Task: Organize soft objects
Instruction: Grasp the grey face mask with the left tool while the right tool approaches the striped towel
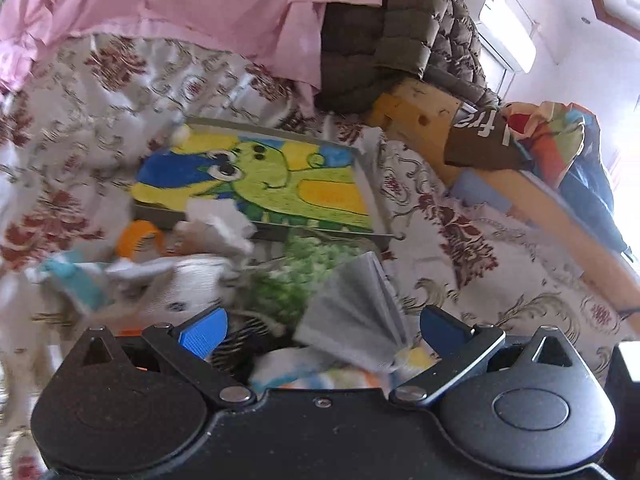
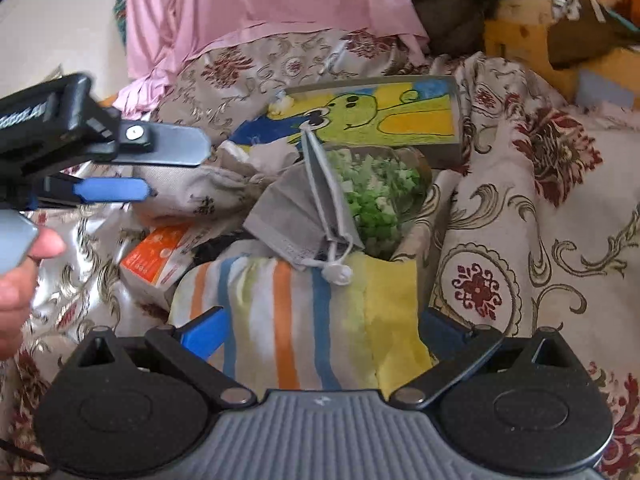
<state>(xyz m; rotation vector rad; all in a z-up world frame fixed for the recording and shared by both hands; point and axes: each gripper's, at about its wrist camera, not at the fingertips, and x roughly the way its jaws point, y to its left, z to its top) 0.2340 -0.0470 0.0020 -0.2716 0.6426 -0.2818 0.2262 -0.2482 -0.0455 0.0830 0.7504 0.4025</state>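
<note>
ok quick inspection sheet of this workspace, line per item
surface: floral bedspread, rumpled
job's things: grey face mask lying on striped cloth; green-and-white fluffy item behind
clutter: cartoon picture box, orange packet, crumpled tissue
grippers: left gripper open, empty; right gripper open around the striped cloth
cables: nothing seen
surroundings: pink sheet, quilted brown jacket, air conditioner

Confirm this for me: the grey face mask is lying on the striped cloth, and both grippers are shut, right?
Not quite. The grey face mask does lie on the striped cloth, but both the left gripper and right gripper are open; each wrist view shows its fingers spread wide.
</note>
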